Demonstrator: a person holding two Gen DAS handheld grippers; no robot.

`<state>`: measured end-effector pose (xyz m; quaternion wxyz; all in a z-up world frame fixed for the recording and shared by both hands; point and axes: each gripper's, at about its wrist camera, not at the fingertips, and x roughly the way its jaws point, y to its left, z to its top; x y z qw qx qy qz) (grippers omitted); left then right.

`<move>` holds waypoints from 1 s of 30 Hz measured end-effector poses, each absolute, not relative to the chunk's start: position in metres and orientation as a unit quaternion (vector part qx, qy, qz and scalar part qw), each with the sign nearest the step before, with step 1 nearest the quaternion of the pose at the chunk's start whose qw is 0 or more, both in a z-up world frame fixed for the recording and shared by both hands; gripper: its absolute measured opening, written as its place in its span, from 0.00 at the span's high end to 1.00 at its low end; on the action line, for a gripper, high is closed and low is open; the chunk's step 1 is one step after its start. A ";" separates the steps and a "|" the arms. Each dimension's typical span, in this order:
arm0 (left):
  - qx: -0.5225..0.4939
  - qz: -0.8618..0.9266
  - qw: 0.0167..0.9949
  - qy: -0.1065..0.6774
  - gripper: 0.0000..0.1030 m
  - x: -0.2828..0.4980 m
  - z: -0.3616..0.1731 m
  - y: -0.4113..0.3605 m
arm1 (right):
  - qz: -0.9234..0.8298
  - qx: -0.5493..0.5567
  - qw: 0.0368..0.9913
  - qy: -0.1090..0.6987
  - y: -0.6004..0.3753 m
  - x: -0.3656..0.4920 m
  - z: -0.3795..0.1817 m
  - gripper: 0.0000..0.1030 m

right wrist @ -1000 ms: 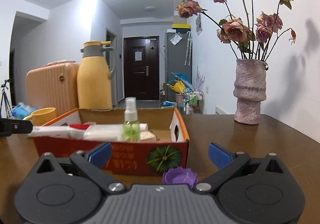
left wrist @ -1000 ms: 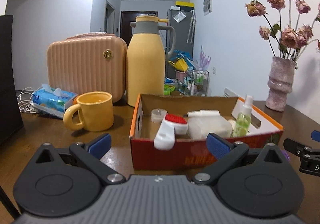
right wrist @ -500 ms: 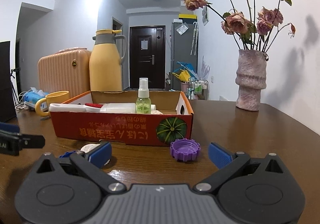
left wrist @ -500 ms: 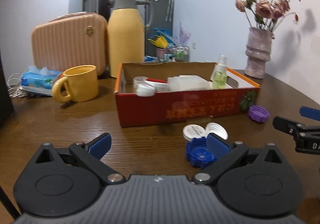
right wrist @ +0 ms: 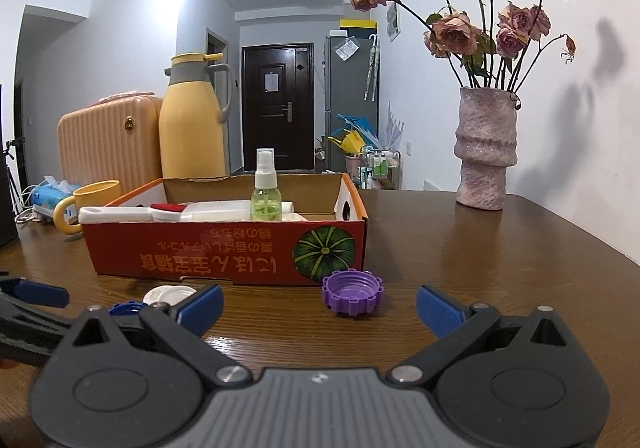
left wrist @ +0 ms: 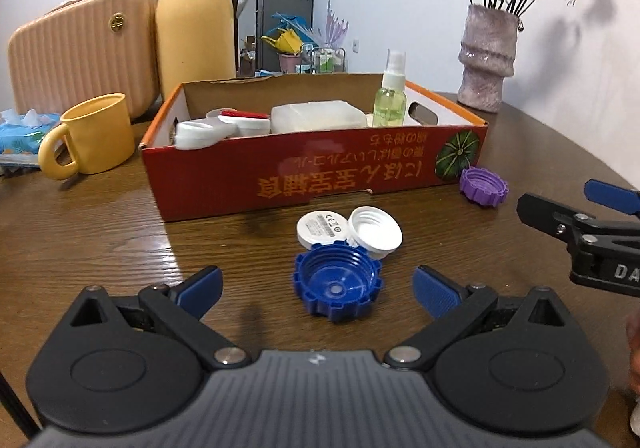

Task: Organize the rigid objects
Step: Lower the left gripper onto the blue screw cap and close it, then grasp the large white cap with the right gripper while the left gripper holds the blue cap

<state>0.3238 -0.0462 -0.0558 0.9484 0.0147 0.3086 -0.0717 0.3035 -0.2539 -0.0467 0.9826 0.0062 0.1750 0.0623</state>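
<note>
A blue ridged cap (left wrist: pixel 337 290) lies upside down on the wooden table, between the fingers of my open left gripper (left wrist: pixel 318 290). Just behind it lie a white round disc (left wrist: pixel 321 226) and a white cap (left wrist: pixel 375 232). A purple cap (left wrist: pixel 483 186) rests by the right front corner of the red cardboard box (left wrist: pixel 304 171). The box holds a green spray bottle (left wrist: pixel 389 97), a white container (left wrist: pixel 316 115) and white pieces. In the right wrist view my open right gripper (right wrist: pixel 320 308) faces the purple cap (right wrist: pixel 353 292), which lies just ahead of its fingers.
A yellow mug (left wrist: pixel 92 135), a yellow thermos jug (left wrist: pixel 194 13), a peach hard case (left wrist: pixel 80 51) and a tissue pack (left wrist: pixel 20 127) stand left of and behind the box. A vase of dried roses (right wrist: pixel 486 151) stands at the table's back right.
Both grippers have drawn back from the box and tilted down toward the table. The blue, white and purple caps have come into view in front of the box.
</note>
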 end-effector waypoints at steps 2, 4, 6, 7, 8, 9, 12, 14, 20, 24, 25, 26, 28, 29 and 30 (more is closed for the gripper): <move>0.020 -0.064 0.948 0.311 0.00 0.328 -0.057 -0.051 | 0.061 0.008 0.983 0.175 -0.255 0.304 -0.046 0.00; 0.020 -0.062 0.947 0.314 0.00 0.331 -0.058 -0.053 | 0.061 0.010 0.983 0.175 -0.255 0.304 -0.046 0.00; 0.021 -0.061 0.946 0.317 0.00 0.335 -0.059 -0.056 | 0.061 0.011 0.983 0.175 -0.256 0.304 -0.046 0.00; 0.021 -0.060 0.946 0.319 0.00 0.336 -0.060 -0.057 | 0.061 0.012 0.983 0.174 -0.256 0.303 -0.046 0.00; 0.021 -0.058 0.945 0.321 0.00 0.338 -0.061 -0.058 | 0.062 0.012 0.983 0.174 -0.256 0.303 -0.046 0.00; 0.022 -0.057 0.944 0.323 0.00 0.339 -0.062 -0.059 | 0.061 0.011 0.983 0.175 -0.256 0.303 -0.046 0.00; 0.020 -0.056 0.942 0.330 0.01 0.341 -0.063 -0.061 | 0.061 0.010 0.982 0.176 -0.256 0.304 -0.046 0.00; 0.018 -0.057 0.940 0.335 0.05 0.343 -0.064 -0.061 | 0.062 0.011 0.982 0.176 -0.256 0.304 -0.046 0.00; 0.016 -0.059 0.938 0.341 0.26 0.345 -0.066 -0.060 | 0.062 0.010 0.982 0.177 -0.255 0.305 -0.046 0.00; 0.017 -0.065 0.937 0.343 0.48 0.345 -0.067 -0.060 | 0.061 0.011 0.982 0.179 -0.255 0.305 -0.047 0.00; 0.016 -0.067 0.937 0.343 0.48 0.345 -0.067 -0.060 | 0.061 0.011 0.982 0.179 -0.254 0.306 -0.047 0.00; 0.016 -0.067 0.937 0.343 0.48 0.344 -0.067 -0.060 | 0.061 0.011 0.982 0.180 -0.254 0.306 -0.047 0.00; 0.021 -0.067 0.937 0.343 0.48 0.344 -0.067 -0.061 | 0.061 0.011 0.982 0.181 -0.254 0.307 -0.048 0.00; 0.021 -0.068 0.937 0.342 0.48 0.343 -0.066 -0.061 | 0.060 0.011 0.981 0.182 -0.254 0.307 -0.048 0.00; 0.022 -0.068 0.938 0.340 0.48 0.343 -0.066 -0.061 | 0.060 0.011 0.981 0.182 -0.255 0.307 -0.048 0.00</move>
